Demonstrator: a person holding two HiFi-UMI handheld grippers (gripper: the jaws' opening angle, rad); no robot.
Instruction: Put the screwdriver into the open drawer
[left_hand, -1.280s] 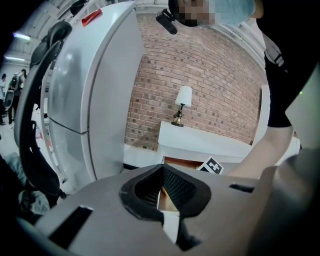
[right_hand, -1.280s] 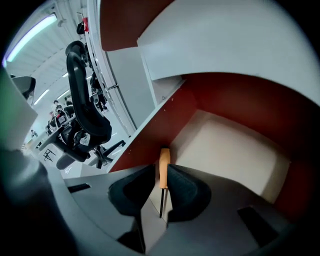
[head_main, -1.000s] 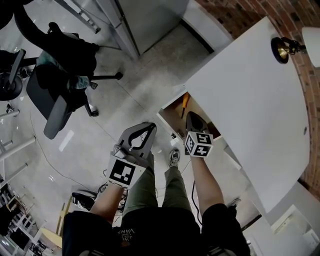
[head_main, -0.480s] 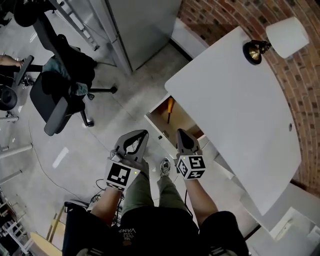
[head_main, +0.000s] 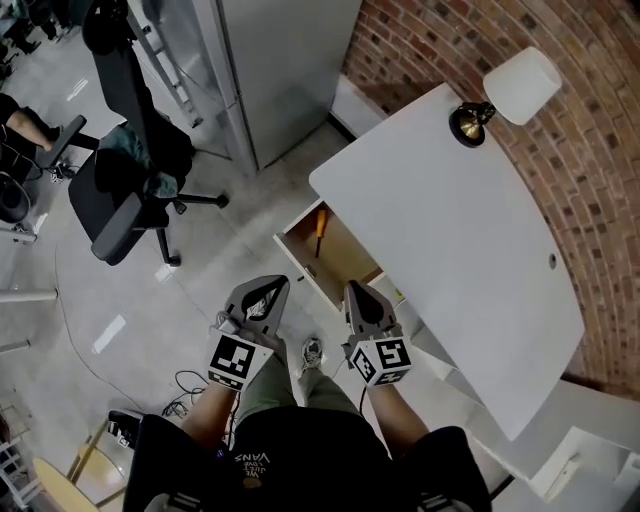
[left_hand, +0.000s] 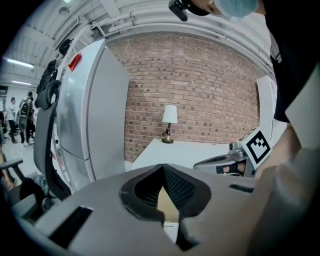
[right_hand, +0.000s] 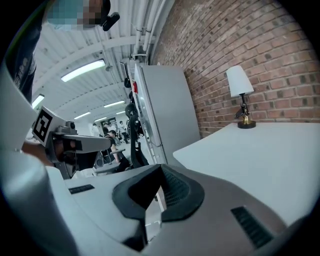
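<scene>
The screwdriver (head_main: 320, 222), with an orange handle, lies inside the open wooden drawer (head_main: 345, 262) at the desk's near left corner. In the head view both grippers hang side by side on the near side of the drawer, above the person's legs. My left gripper (head_main: 276, 286) is shut and holds nothing; its tips meet in the left gripper view (left_hand: 162, 169). My right gripper (head_main: 355, 291) is also shut and empty, just short of the drawer's front edge. In the right gripper view its tips (right_hand: 161, 172) point level past the desk's corner.
The white desk (head_main: 450, 230) stands against a brick wall (head_main: 570, 140), with a lamp (head_main: 515, 88) at its far corner. A grey cabinet (head_main: 280, 60) stands behind the drawer. An office chair (head_main: 135, 170) is to the left on the concrete floor, and cables lie near my feet.
Both grippers have drawn back and up from the drawer; the right one was over it before. The screwdriver stays in the drawer. The head view now takes in more of the desk and wall.
</scene>
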